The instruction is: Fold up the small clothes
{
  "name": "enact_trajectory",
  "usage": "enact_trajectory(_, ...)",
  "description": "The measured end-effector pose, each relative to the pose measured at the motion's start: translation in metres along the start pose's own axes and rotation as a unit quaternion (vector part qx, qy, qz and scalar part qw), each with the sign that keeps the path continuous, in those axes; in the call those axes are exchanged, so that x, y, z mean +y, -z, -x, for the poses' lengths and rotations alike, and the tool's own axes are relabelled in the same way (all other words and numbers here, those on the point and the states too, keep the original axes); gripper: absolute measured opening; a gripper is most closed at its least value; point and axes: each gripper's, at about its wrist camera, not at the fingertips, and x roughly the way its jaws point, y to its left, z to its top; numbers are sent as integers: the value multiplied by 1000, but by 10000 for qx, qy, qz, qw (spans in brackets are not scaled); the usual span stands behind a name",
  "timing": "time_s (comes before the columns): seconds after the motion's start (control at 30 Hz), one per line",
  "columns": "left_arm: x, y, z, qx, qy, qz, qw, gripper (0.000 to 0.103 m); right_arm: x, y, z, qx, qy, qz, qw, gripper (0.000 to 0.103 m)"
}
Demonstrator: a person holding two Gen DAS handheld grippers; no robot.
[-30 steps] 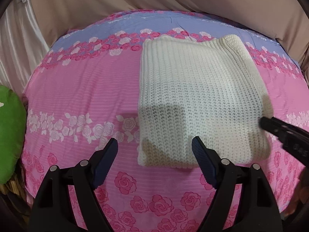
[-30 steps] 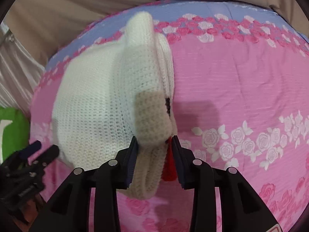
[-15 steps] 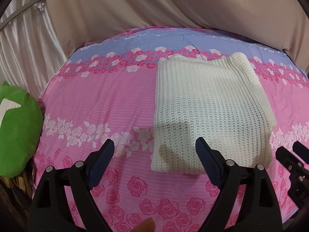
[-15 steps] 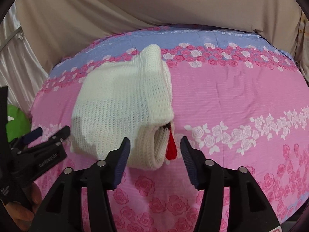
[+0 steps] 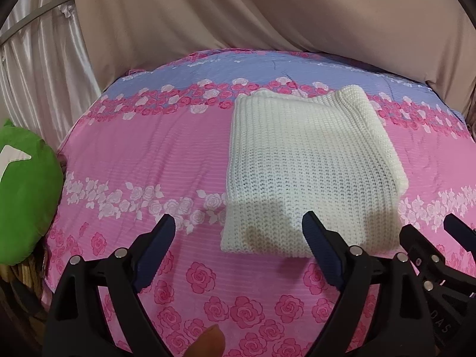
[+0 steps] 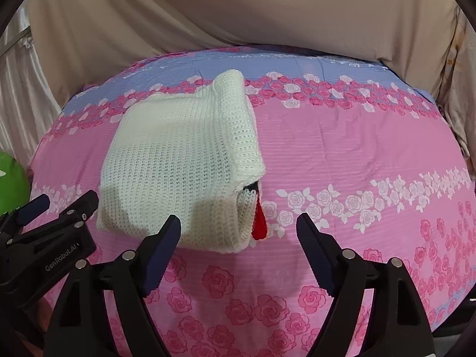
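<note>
A white knitted garment (image 5: 309, 166) lies folded into a thick rectangle on the pink rose-print sheet (image 5: 142, 154). It also shows in the right wrist view (image 6: 178, 160), with a red knitted bit (image 6: 259, 222) sticking out of its near right corner. My left gripper (image 5: 238, 244) is open and empty, just short of the garment's near edge. My right gripper (image 6: 238, 238) is open and empty, near the garment's near right corner. Each gripper shows in the other's view, the right (image 5: 428, 244) and the left (image 6: 56, 208).
A green cushion (image 5: 23, 196) sits off the bed's left edge, above a wicker basket (image 5: 17, 273). Beige drapes (image 5: 267, 12) hang behind the bed and a pale satin curtain (image 5: 38, 59) at the left. The bed edge runs near the bottom right (image 6: 446, 312).
My right gripper opened, let go of the garment's corner and pulled back. The garment dropped flat on the sheet. My left gripper also drew back and stayed open.
</note>
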Motion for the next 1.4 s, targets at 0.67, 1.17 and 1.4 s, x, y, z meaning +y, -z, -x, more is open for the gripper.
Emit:
enact_trajectory(0.67,-8,5,5,65,-91,-74,9999,86,1,4,5,17,45,-191,9998,79)
enact_trajectory(1.17,-6,7,4,104,-113,-6,9999,85,4,5,4,64,72,-178,9998,79)
enact_trajectory(1.4,-4,6,2,136,-114,22,9998,84,7,4,2,69,98,-137,9998,79)
